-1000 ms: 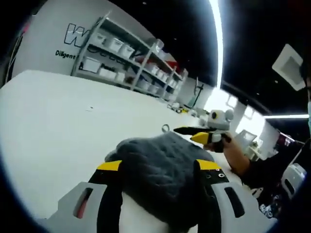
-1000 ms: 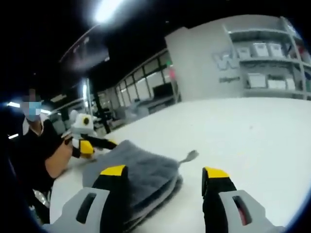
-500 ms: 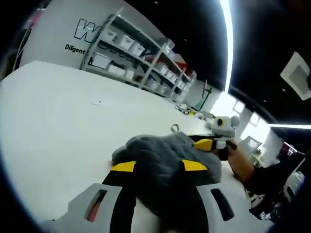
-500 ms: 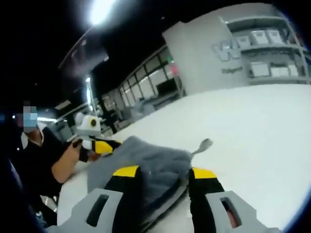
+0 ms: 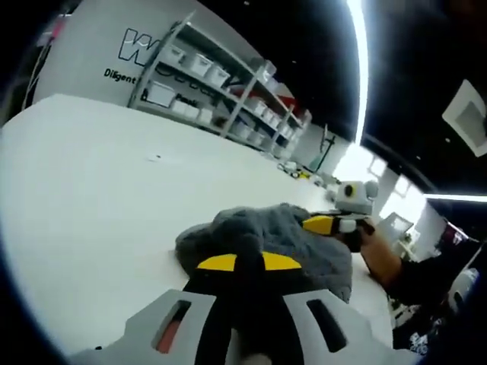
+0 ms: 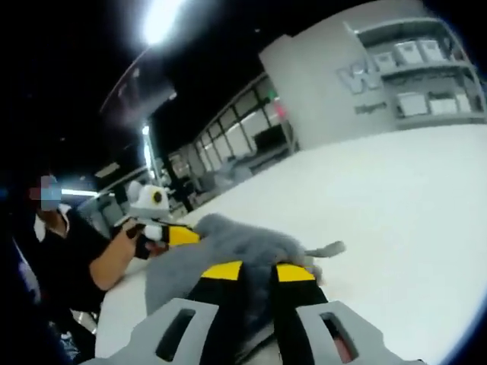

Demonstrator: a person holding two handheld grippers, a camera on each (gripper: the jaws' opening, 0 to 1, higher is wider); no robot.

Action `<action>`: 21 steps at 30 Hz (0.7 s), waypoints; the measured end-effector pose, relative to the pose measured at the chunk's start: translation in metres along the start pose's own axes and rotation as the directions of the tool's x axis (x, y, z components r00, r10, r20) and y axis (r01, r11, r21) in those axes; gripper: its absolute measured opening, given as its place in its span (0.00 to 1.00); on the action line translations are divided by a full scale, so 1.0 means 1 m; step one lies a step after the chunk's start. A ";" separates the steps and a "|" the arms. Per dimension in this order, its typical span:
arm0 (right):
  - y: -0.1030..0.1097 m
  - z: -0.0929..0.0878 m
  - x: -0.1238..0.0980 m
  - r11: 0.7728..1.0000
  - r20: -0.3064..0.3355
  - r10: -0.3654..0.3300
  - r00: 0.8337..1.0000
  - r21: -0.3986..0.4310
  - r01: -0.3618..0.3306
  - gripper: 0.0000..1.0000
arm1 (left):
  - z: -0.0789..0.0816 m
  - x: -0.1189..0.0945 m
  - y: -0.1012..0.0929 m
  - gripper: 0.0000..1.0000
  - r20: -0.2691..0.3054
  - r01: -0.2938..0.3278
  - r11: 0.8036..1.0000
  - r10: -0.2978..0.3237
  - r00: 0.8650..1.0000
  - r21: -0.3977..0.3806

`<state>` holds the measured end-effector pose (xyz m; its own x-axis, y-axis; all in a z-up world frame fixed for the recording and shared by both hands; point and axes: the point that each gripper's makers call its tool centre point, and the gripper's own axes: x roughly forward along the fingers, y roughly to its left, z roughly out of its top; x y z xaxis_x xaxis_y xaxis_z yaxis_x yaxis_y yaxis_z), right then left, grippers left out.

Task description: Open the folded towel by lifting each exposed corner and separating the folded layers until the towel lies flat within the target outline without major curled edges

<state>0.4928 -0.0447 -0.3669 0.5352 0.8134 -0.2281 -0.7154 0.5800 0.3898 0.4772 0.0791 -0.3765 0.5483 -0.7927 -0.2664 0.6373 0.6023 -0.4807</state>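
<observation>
Grey towel, one; two claws pinch it: left claw, right claw.

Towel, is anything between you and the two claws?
Nothing visible. The left claw and the right claw are each shut on the grey towel, which lies bunched on the white table.

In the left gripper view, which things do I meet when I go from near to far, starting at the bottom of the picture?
Left gripper, shut on the grey towel → grey towel → bare white table → shelves with white bins.
</observation>
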 end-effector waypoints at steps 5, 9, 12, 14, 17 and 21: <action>-0.001 0.005 -0.001 1.000 0.015 0.007 1.000 -0.004 -0.007 0.04 | 0.002 -0.002 -0.005 0.06 0.017 0.014 1.000 -0.014 1.000 -0.013; 0.003 0.005 -0.002 1.000 0.023 0.016 1.000 -0.003 -0.016 0.04 | 0.001 -0.004 -0.011 0.06 0.024 0.023 1.000 -0.023 0.999 -0.016; 0.005 0.005 -0.002 1.000 0.024 0.021 0.999 -0.012 -0.021 0.04 | 0.002 -0.005 -0.013 0.05 0.025 0.030 0.999 -0.029 0.999 -0.015; 0.007 0.005 -0.003 1.000 0.027 0.022 0.999 -0.014 -0.021 0.04 | 0.005 -0.005 -0.011 0.05 0.027 0.034 0.999 -0.034 0.999 -0.016; 0.011 0.004 -0.004 0.999 0.032 0.027 0.999 -0.019 -0.026 0.04 | 0.006 -0.006 -0.014 0.05 0.034 0.044 0.999 -0.043 0.998 -0.013; 0.014 0.006 -0.006 0.999 0.039 0.036 0.999 -0.034 -0.035 0.04 | 0.009 -0.008 -0.020 0.05 0.050 0.066 0.998 -0.066 0.997 -0.009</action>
<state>0.4820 -0.0420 -0.3545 0.5261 0.8313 -0.1792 -0.7482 0.5527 0.3670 0.4649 0.0743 -0.3576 0.5314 -0.8250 -0.1924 0.6672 0.5476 -0.5050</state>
